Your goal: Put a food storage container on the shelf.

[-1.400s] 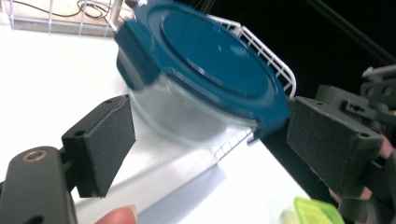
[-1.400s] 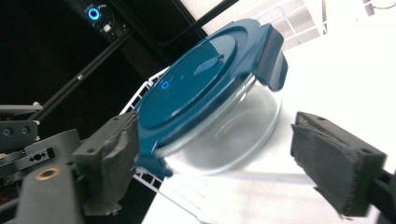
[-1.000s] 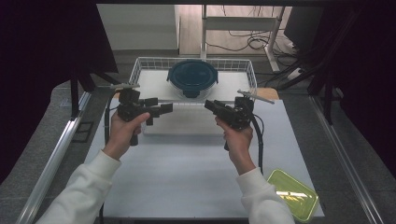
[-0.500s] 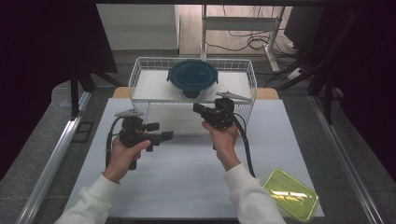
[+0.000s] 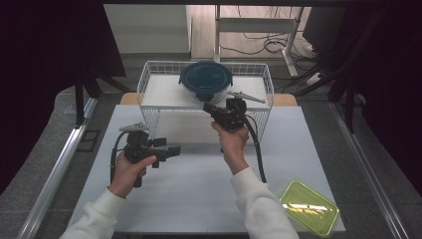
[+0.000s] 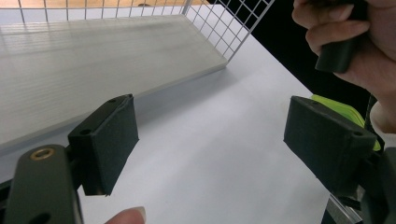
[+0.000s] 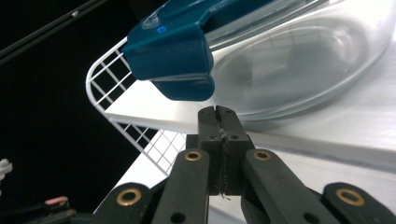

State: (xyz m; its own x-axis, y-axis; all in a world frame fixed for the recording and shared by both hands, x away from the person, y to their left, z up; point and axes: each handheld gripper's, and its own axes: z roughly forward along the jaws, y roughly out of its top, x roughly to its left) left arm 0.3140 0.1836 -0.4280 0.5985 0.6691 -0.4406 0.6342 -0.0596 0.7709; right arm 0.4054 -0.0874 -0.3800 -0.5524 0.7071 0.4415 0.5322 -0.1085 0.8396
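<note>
Two grippers: I am bringing the clenched, empty right gripper [image 7: 218,111] toward the blue clip [image 7: 170,58] of the rigid, slippery, probably heavy glass container [image 5: 205,81] in the wire basket [image 5: 149,70], while the left gripper [image 6: 210,144] is hanging released.

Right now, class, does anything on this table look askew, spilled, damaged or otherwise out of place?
Little stands out. The round glass container with the dark blue clip lid sits upright in the white wire basket, nothing spilled. The only oddity: the yellow-green rectangular plastic lid lies alone at the white table's near right corner, overhanging the edge.
</note>
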